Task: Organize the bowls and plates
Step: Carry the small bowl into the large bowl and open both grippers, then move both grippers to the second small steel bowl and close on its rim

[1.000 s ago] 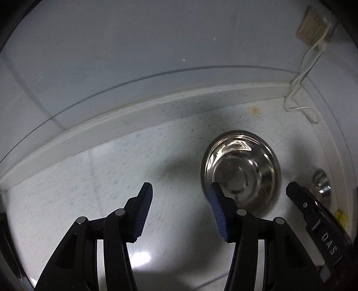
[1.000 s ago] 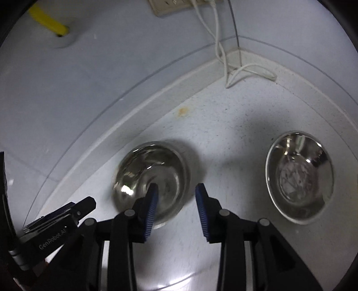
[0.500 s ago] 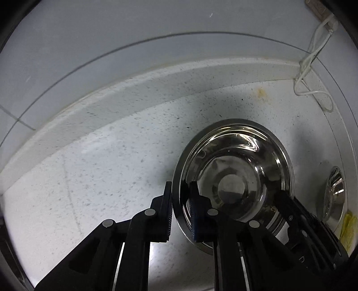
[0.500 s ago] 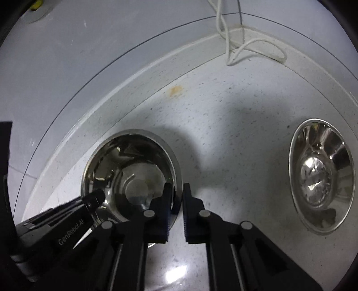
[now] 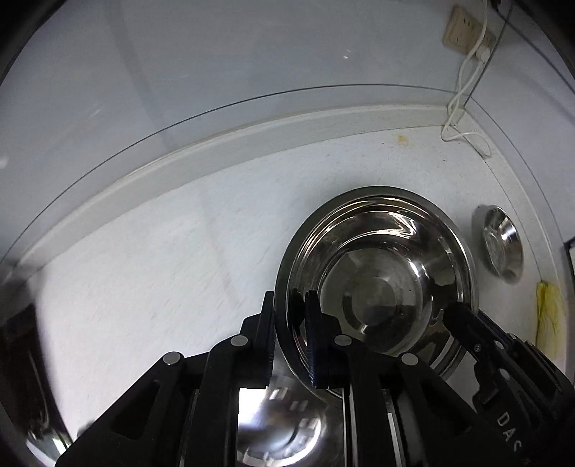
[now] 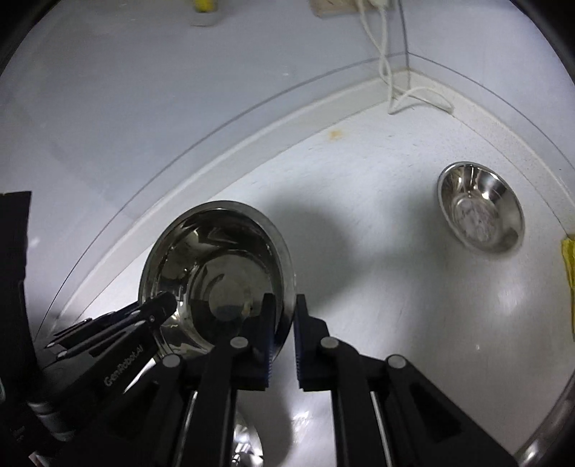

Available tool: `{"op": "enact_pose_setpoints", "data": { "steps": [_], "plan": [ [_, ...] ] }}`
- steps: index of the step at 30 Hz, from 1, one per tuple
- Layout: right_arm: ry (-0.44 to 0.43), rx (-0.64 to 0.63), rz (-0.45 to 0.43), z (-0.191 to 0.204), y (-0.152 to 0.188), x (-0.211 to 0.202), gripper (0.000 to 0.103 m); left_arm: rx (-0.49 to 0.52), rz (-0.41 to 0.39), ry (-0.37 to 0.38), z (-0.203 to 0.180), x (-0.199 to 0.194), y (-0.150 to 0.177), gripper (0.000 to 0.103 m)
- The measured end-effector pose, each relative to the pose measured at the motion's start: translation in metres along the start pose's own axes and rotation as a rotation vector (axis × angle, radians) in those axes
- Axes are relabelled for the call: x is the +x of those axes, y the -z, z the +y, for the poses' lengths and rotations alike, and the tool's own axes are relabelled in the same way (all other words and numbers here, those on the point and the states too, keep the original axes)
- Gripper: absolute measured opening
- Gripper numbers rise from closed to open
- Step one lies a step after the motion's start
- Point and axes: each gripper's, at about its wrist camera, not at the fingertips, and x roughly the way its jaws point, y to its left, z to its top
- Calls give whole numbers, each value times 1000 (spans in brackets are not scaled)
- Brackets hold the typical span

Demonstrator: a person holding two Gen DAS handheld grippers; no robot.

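A large steel bowl (image 5: 377,258) hangs tilted a little above the white speckled counter (image 5: 161,258). My left gripper (image 5: 289,305) is shut on its left rim, one pad inside and one outside. My right gripper (image 6: 285,312) is shut on the opposite rim of the same bowl (image 6: 215,258). Each view shows the other gripper's tip at the far rim: the right gripper (image 5: 456,312) and the left gripper (image 6: 158,305). A small steel bowl (image 6: 479,206) (image 5: 501,242) rests on the counter to the right. Under the fingers shines another steel dish (image 5: 280,431), partly hidden.
The counter ends in a raised white ledge (image 5: 215,143) against a pale wall. A white cable (image 6: 395,89) runs down from a wall socket (image 5: 463,30) into the corner. A yellow cloth (image 5: 546,316) lies at the right edge.
Both grippers went from open to shut on opposite rims of the large bowl. The bowl then rose off the counter with them and shifted away from the ledge.
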Motion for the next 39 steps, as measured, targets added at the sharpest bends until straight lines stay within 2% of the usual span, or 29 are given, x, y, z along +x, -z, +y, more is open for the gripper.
{"op": "enact_pose_setpoints", "data": {
  "steps": [7,10,16,23,26,29,33,36,39],
  "plan": [
    [-61,-75,68,38,63,-17,9,-64,27,-37,50,-29,71,13],
    [-67,-104,118,48,88,-6,10,-93,65,-63,71,-24,97,13],
    [-56,-129,184,52,112,23,10,-122,112,-97,84,-2,122,13],
    [-44,-128,223,50,120,42,10,-113,145,-108,67,28,121,13],
    [-43,-127,236,47,124,48,11,-81,126,-133,60,29,122,13],
    [-40,-148,247,49,123,50,14,-72,128,-142,46,38,108,14],
    [-60,-125,248,44,116,39,23,-34,115,-163,42,28,105,14],
    [-71,-124,224,39,108,23,24,-5,85,-180,39,11,100,19],
    [-127,-76,176,20,95,-4,25,-17,64,-137,33,-7,89,19]
  ]
}}
